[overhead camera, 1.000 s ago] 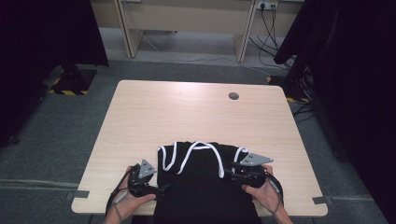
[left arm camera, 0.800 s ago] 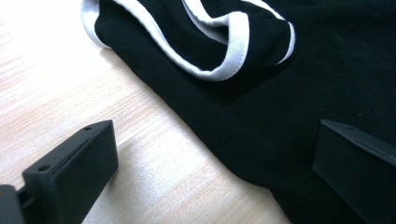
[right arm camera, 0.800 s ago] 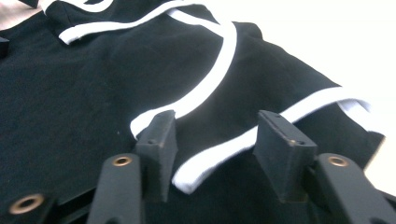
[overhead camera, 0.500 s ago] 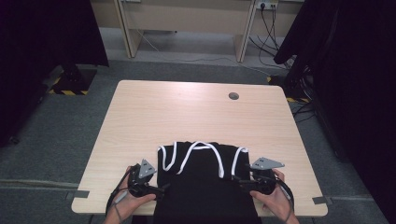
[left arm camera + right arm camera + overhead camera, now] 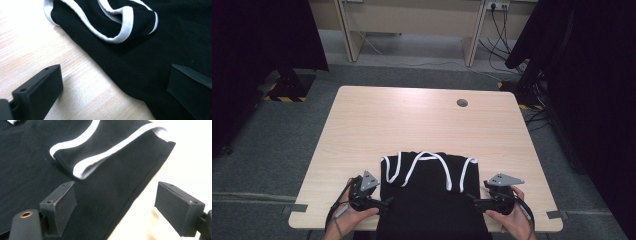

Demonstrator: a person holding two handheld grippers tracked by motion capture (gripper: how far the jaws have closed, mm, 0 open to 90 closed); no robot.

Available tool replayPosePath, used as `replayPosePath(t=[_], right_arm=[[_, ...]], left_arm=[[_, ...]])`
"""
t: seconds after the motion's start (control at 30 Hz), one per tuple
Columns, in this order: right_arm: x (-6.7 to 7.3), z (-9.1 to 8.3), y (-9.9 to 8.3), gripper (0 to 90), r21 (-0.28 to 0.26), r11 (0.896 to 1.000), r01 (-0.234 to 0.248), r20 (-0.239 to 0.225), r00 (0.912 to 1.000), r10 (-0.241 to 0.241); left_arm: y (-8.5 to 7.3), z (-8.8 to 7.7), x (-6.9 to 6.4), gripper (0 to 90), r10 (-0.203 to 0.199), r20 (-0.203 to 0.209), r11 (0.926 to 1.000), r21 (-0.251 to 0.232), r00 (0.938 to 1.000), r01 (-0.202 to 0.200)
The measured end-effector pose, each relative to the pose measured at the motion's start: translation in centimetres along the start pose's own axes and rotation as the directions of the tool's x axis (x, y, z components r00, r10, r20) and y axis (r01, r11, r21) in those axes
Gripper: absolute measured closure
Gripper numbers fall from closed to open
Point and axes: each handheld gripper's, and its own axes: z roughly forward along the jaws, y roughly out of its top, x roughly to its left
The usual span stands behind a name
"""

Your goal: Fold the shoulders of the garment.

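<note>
Garment: black cloth top with white trim (image 5: 432, 200) flat on pale wooden table (image 5: 412, 125), between both tools | left tool (image 5: 387, 203): released, straddling hem | right tool (image 5: 471, 199): jaws just opening, straddling opposite hem, nothing gripped

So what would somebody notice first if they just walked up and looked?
Most likely the black top with white trim, lying flat at the near edge of the wooden table and hanging a little over it. Next, the left gripper at the top's left side and the right gripper at its right side, fingers open on both.
</note>
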Motion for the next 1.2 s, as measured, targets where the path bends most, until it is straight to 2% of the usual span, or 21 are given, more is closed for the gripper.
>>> replayPosePath(t=[0.23, 0.33, 0.43, 0.57, 0.83, 1.2], right_arm=[[-0.1, 0.0, -0.9, 17.6, 0.011, 1.0, -0.009, -0.002, 1.0, 0.009], [0.0, -0.1, -1.2, 17.1, 0.008, 1.0, 0.011, 0.006, 0.9999, -0.011], [0.2, 0.0, -1.3, 16.6, 0.023, 0.998, 0.052, 0.053, 0.9972, -0.053], [0.2, 0.1, -1.3, 16.8, 0.018, 0.998, 0.06, 0.055, 0.9967, -0.061], [-0.5, 0.2, -1.1, 16.8, 0.021, 0.999, 0.035, 0.08, 0.9961, -0.036], [-2.6, 0.9, -0.1, 16.8, 0.019, 1.0, 0.009, 0.106, 0.9943, -0.011]], left_arm=[[0.0, 0.0, 0.0, 0.0, 0.0, 0.0, 1.0, 0.0, 1.0, 0.0], [0.0, 0.0, 0.0, 0.0, 0.0, 0.0, 1.0, 0.0, 1.0, 0.0], [0.0, 0.0, 0.0, 0.0, 0.0, -0.001, 1.0, 0.0, 1.0, 0.0], [0.1, 0.0, 0.1, 0.1, 0.001, -0.007, 1.0, -0.003, 1.0, -0.001], [0.8, 0.8, 0.6, 1.1, -0.012, -0.025, 0.9999, -0.007, 0.9996, 0.011], [2.5, 2.6, 1.2, 0.8, -0.02, -0.032, 0.9998, -0.006, 0.9993, 0.02]])
